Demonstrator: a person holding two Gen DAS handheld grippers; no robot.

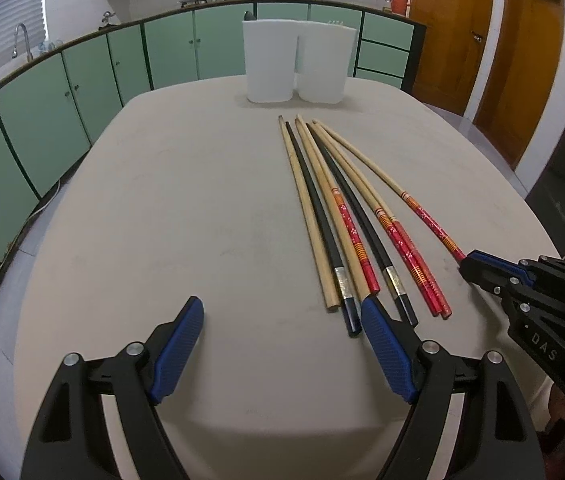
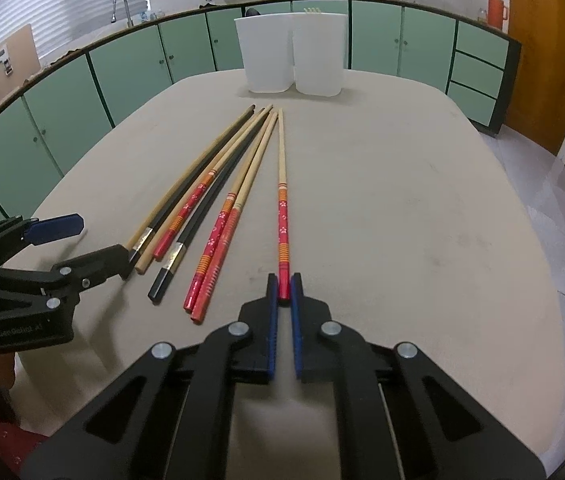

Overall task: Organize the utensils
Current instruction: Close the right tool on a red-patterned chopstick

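Note:
Several chopsticks lie side by side on the grey table (image 1: 162,200): plain wooden, black ones with a silver band (image 1: 314,208), and red-patterned ones (image 2: 218,240). My right gripper (image 2: 283,280) is shut on the red end of the rightmost chopstick (image 2: 282,200), which rests on the table and points away from me. The left wrist view shows the same chopstick (image 1: 382,176) running into the right gripper (image 1: 468,266). My left gripper (image 1: 282,312) stands open at the near ends of the left chopsticks, with nothing between its fingers. Its right fingertip (image 1: 370,312) is over the end of a wooden chopstick.
Two tall white containers (image 2: 266,56) (image 2: 318,56) stand together at the table's far edge. Behind them runs a counter with green cabinets (image 2: 130,72), a sink tap and pots. Wooden doors are at the right.

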